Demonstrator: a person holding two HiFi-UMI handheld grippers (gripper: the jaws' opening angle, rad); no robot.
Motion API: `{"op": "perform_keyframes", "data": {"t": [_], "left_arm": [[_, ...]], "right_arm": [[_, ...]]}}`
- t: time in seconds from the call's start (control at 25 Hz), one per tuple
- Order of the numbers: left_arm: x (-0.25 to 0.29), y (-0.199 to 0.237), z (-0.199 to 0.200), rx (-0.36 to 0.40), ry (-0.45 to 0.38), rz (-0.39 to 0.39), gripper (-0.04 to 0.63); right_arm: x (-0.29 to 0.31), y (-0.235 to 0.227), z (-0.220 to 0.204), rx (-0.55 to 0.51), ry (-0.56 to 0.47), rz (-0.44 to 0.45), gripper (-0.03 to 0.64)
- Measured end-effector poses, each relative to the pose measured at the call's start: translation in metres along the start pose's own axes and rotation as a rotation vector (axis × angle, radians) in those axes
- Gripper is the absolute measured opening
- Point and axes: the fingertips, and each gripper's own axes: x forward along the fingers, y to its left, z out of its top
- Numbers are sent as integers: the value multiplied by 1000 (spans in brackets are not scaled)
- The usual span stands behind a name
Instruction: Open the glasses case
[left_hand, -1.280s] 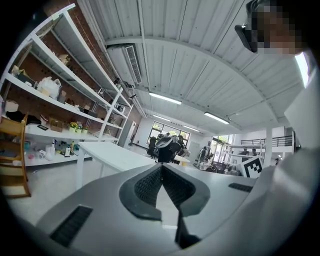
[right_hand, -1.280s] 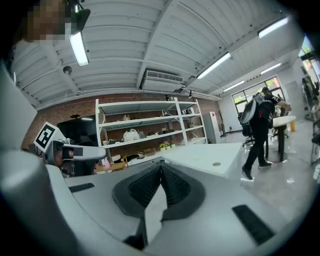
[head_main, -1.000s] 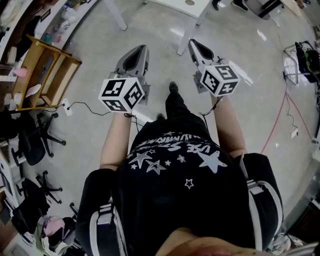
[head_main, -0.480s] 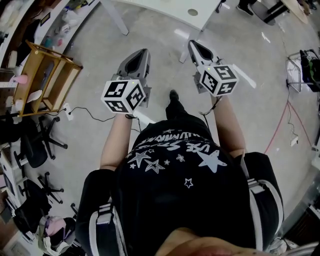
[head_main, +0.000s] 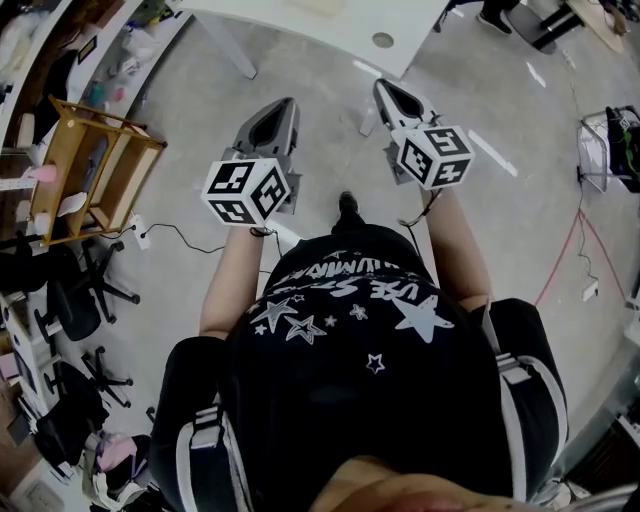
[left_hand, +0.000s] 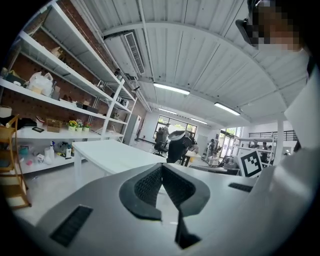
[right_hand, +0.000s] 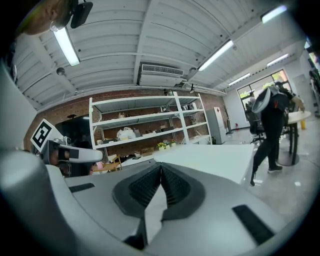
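Observation:
No glasses case shows in any view. I hold both grippers out level in front of me, above the concrete floor. The left gripper (head_main: 283, 103) has its jaws closed tip to tip with nothing between them, as the left gripper view (left_hand: 161, 166) also shows. The right gripper (head_main: 385, 86) is likewise shut and empty, its pads meeting in the right gripper view (right_hand: 160, 165). A white table (head_main: 330, 25) stands just ahead of both tips, and its top stretches away in the left gripper view (left_hand: 112, 154) and the right gripper view (right_hand: 215, 157).
A wooden rack (head_main: 85, 160) and office chairs (head_main: 70, 290) line the left side under wall shelves (left_hand: 60, 75). Cables run over the floor, a red one (head_main: 560, 260) at the right. A person in dark clothes (right_hand: 272, 130) stands beyond the table.
The white table has come nearer at the top of the head view as I walk forward. Both grippers travel with me, still shut and side by side.

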Motion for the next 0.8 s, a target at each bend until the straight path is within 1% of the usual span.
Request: {"op": "perform_keyframes", "data": {"t": [0.12,0.24,0.48,0.64,0.8], "left_arm": [[15,2,1,16,9,6,12],[30,3,5,18,-4,17,12],[55,11,9,14,-26,64,12],[64,14,10,10,-33,87,12],[68,24,11,9,-22,104,12]], "right_arm": [[12,-11,3,-3,5,13,8],[22,-24,8,-5,5,27,8],[44,-45,14,-22,11,76,8],[55,-57,13,-19,20,91,8],[67,-57,12,-11,31,106,8]]}}
